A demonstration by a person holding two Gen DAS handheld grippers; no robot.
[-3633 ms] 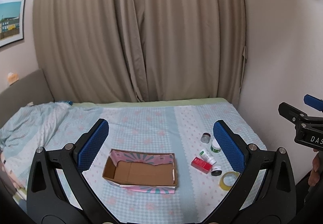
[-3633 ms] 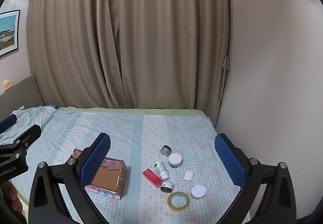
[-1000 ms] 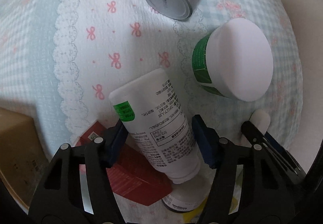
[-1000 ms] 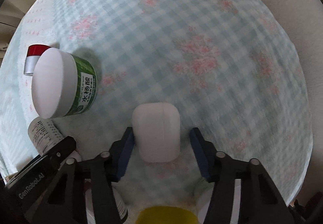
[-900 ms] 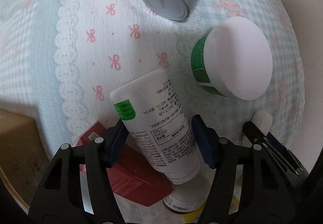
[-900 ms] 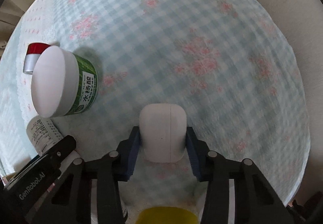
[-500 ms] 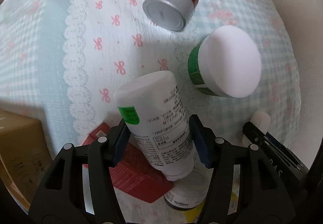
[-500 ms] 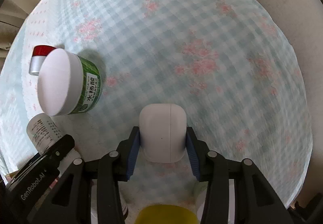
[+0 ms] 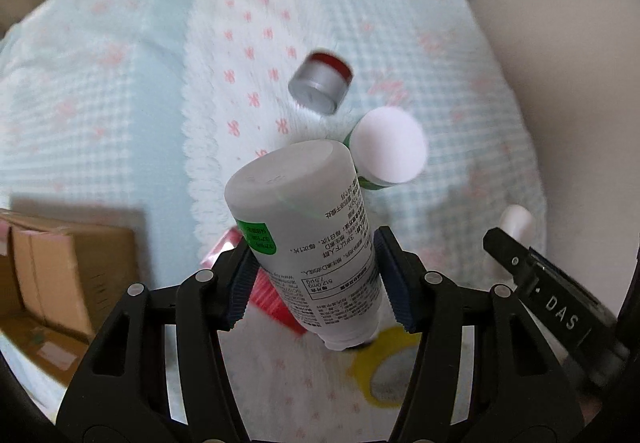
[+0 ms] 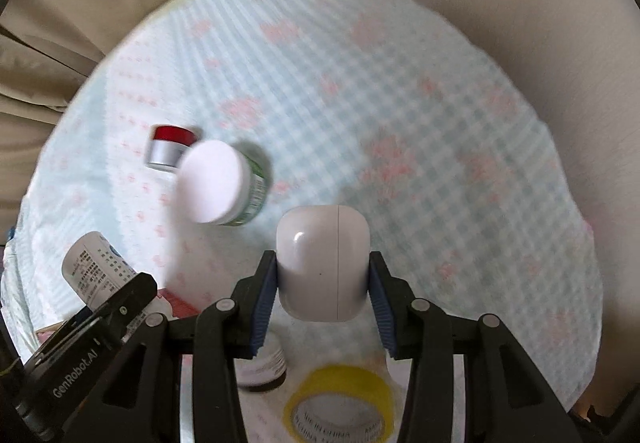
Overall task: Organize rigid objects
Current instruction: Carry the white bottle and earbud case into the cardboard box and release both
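Tube (image 9: 316,239), tilted, is clenched by left fingers (image 9: 240,283); case (image 10: 323,263) by right fingers (image 10: 264,299). Tube could perhaps slip onto bed (image 9: 120,83).

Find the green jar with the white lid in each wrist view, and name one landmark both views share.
Left wrist: green jar right of centre, just behind the held tube.
Right wrist: green jar left of centre, beyond the held white case.
Shared landmark: the red-banded silver tin beside it.

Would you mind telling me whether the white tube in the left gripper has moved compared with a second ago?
Yes. The white tube, clamped in the left gripper, has been lifted up off the red box and bedspread, which it lay on earlier.
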